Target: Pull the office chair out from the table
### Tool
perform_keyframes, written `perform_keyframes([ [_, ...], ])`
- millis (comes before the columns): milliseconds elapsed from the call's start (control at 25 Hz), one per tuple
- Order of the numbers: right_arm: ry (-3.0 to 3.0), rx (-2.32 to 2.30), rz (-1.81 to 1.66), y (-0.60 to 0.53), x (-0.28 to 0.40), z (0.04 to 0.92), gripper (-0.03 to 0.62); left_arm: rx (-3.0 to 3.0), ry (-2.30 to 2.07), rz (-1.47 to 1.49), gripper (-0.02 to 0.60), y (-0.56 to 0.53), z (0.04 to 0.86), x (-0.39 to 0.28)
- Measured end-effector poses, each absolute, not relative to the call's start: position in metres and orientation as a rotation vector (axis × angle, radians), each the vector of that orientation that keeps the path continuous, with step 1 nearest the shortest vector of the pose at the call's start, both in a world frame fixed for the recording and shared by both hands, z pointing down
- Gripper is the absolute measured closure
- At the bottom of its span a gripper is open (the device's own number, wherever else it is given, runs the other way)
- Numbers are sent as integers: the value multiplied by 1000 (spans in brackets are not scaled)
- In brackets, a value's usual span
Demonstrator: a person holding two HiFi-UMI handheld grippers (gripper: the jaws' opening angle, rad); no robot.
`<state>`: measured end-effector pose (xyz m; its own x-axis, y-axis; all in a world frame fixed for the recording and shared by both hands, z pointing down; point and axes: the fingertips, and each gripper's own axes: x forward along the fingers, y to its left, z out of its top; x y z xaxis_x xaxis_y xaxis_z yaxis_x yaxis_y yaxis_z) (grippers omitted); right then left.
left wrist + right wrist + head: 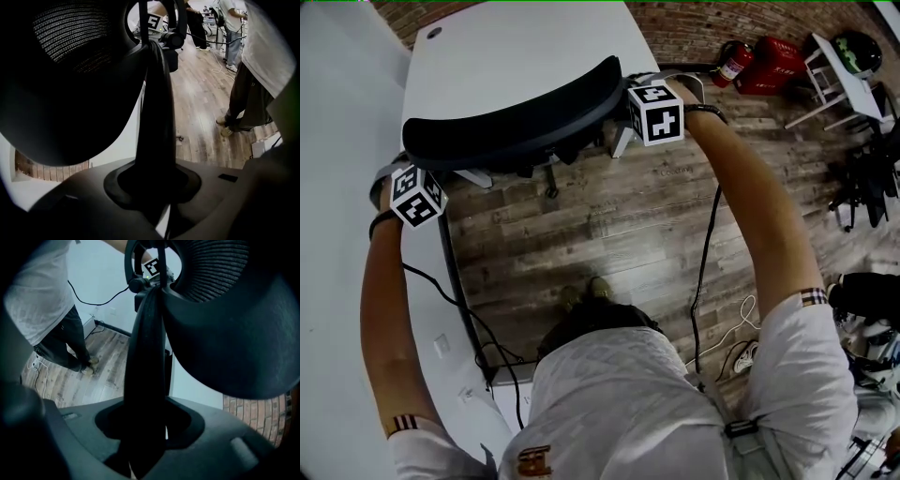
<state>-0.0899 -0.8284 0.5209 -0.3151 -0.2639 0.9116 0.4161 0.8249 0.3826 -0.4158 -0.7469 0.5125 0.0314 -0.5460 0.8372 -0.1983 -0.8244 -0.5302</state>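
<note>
The office chair's black curved backrest [511, 117] is seen from above, pushed in against the white table [516, 47]. My left gripper [405, 169] sits at the backrest's left end and my right gripper [645, 98] at its right end. In the left gripper view the backrest's edge [157, 117] runs down into the jaws of the left gripper [154, 190], which are shut on it. The right gripper view shows the same: the edge [147, 357] fills the hollow of the right gripper [145, 430]. The chair's seat and base are hidden.
A white wall [337, 234] runs along the left. Cables [705, 281] lie on the wooden floor by the person's feet [581, 295]. A red extinguisher [733, 61], a red box [773, 64] and a white rack [830, 80] stand at the back right. Other people [229, 28] stand far off.
</note>
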Motion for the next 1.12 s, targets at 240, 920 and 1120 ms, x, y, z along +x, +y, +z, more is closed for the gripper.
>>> perform_keyframes([
  [240, -1756, -113, -704, -822, -90, 523, 442, -2040, 754, -1878, 508, -741, 517, -416],
  [920, -1760, -77, -675, -749, -82, 522, 442, -2064, 720, -1867, 509, -672, 522, -412],
  [1120, -1761, -61, -680, -728, -84, 522, 442, -2057, 705, -1852, 509, -659, 523, -413],
])
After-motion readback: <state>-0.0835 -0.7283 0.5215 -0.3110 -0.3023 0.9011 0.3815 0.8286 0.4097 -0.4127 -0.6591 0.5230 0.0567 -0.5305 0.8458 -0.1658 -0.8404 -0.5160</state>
